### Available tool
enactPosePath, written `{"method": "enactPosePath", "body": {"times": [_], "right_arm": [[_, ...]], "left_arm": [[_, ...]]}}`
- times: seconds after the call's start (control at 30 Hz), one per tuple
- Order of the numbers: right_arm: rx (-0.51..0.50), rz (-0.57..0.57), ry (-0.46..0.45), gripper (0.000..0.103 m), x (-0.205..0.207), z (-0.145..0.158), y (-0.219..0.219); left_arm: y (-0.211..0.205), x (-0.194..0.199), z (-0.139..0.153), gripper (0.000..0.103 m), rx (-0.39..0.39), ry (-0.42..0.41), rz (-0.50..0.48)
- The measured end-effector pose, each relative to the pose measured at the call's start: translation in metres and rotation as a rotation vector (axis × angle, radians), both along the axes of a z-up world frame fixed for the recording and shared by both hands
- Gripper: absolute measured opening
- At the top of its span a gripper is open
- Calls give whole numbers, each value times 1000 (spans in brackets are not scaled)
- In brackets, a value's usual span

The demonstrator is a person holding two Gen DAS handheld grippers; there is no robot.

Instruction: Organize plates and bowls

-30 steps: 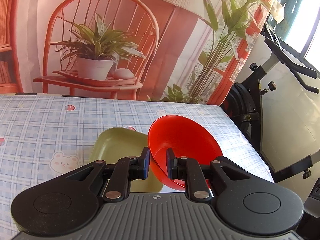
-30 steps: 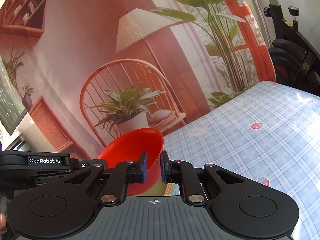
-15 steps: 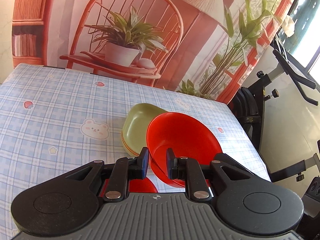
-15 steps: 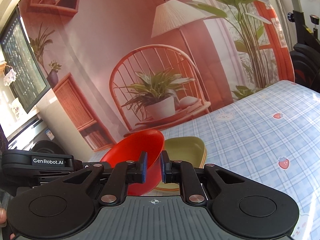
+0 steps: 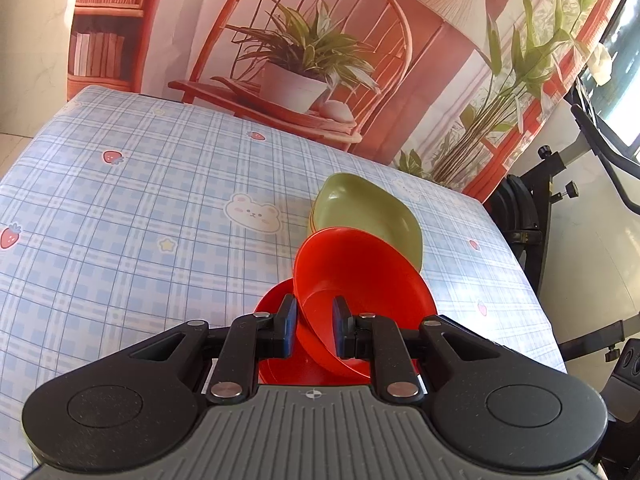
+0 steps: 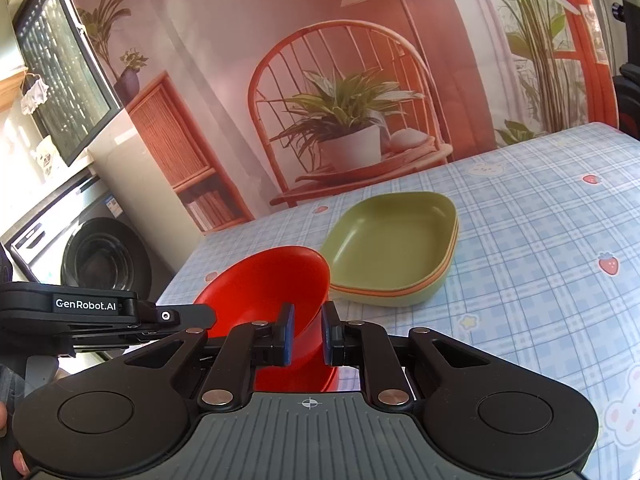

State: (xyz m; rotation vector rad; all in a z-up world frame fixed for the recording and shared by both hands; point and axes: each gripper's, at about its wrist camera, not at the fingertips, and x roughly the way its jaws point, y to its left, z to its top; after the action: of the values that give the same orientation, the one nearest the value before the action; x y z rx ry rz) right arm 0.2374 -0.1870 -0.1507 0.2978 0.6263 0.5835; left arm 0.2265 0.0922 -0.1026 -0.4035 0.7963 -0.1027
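Tilting steeply, the red bowl [image 5: 362, 280] is pinched at its rim by both grippers at once: in the left wrist view the left gripper [image 5: 314, 332] has one pad inside the bowl and one outside, jaws nearly together on the thin wall. In the right wrist view the right gripper [image 6: 307, 338] clamps the same bowl [image 6: 266, 282] in the same way. The bowl's open mouth faces up and toward the upper right of the left view. In the right view it opens toward the upper left, with its base down near the fingers.

The bowl is round, smooth, glossy plastic with a thin lip. Below it in the left view, at lower centre, a second red piece [image 5: 280, 360] lies flat on the cloth, partly hidden behind the fingers; whether it is a bowl or a plate cannot be told.

Just beyond the bowl sits a stack of green plates [image 6: 394, 246], shallow, matte and oval to leaf-shaped, with one end narrowing. Its long axis runs from the lower left toward the upper right of the right view. Thin orange lines show between the layers at the side, so there are several in the stack, though an exact count cannot be read.

All of it is on a table [image 5: 140, 208] covered with a blue-and-white checked cloth printed with strawberries, bears and stars.
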Motion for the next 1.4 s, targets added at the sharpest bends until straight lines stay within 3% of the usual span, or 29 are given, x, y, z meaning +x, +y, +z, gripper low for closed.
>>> {"method": "enactPosePath", "body": {"times": [0.53, 1.4], "right_arm": [[-63, 24, 57, 14, -1, -12, 9], [-75, 26, 97, 14, 4, -26, 6]], "left_arm": [[-1, -12, -15, 18, 21, 19, 27], [-8, -10, -23, 19, 49, 51, 33]]}}
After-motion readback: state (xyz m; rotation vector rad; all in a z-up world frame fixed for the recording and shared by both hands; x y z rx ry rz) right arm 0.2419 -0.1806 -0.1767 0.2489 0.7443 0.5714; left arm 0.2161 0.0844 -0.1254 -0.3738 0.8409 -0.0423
